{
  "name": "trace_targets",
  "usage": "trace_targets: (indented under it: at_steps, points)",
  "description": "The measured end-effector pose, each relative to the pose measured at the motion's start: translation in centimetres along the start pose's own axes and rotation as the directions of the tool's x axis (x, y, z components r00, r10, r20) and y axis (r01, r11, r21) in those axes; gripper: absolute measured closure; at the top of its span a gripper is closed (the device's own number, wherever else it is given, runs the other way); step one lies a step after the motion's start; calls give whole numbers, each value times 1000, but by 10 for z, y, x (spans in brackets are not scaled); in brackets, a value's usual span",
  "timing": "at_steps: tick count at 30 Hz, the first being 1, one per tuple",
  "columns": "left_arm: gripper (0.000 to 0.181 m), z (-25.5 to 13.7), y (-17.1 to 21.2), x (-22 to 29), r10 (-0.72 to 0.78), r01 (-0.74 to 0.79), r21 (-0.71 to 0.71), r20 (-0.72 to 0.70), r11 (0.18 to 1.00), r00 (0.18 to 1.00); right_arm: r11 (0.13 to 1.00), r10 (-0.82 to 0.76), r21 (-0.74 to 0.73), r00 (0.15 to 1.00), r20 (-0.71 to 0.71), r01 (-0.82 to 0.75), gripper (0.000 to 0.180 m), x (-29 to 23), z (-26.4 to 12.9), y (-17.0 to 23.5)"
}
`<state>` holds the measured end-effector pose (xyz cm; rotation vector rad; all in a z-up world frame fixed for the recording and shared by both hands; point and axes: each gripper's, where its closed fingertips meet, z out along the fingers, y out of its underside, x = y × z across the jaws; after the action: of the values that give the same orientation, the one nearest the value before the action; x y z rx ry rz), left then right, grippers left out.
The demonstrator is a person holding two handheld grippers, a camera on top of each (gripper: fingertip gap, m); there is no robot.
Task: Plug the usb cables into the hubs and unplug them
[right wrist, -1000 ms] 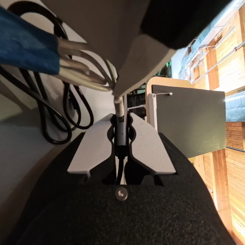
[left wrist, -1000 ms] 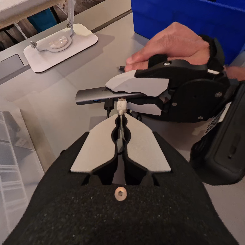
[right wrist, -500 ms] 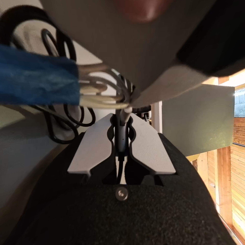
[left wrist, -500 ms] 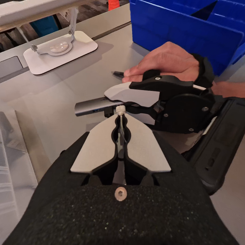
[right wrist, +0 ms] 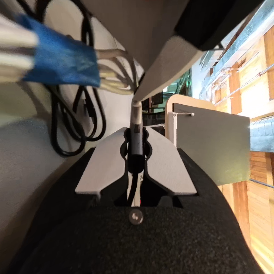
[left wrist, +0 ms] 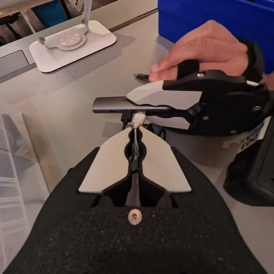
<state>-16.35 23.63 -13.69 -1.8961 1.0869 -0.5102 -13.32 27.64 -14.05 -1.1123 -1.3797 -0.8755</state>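
Observation:
A grey USB hub [left wrist: 112, 103] is held level above the table. My right gripper [left wrist: 137, 106] is shut on its right end. A black plug [left wrist: 127, 115] sits in a side port. Next to it is a white USB plug [left wrist: 139, 117] with its metal shell showing at the port. My left gripper [left wrist: 136, 130] is shut on the white cable just behind that plug. In the right wrist view my right gripper [right wrist: 135, 129] clamps the hub [right wrist: 135, 142] end-on, and the white plug [right wrist: 136, 114] sticks out beyond it under the left gripper's finger [right wrist: 163, 66].
A blue bin [left wrist: 215, 22] stands behind the hand [left wrist: 200, 49]. A white stand base [left wrist: 71, 46] is at the back left. A loose black connector [left wrist: 140, 76] lies on the table. White cables bound with blue tape [right wrist: 62, 63] and black cable loops [right wrist: 83, 118] hang below the hub.
Half a second ago the white plug sat tight against the hub. Now its metal shell shows again, as it did a second ago. Both grippers have stayed shut.

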Motion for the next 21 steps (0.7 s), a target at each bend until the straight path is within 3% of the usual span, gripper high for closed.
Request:
trace_targets:
  at_steps: [4,7,12,21]
  points:
    - [179,-4,-1,-16,-19,19,11,31,1000,999,1000,-13,21,999,34,12,163,-8,-3,0]
    - [178,-4,-1,-9,-42,43,5,-68,999,997,997,32,64,999,33,-34,163,-1,-7,-9]
    - [179,-14,-1,-5,-6,4,-18,-92,1000,996,999,35,3,998,43,-35,162,-4,-2,2]
    - [178,-11,5,-3,-20,14,-53,-114,998,993,999,29,37,999,25,-30,163,-2,-4,-8]
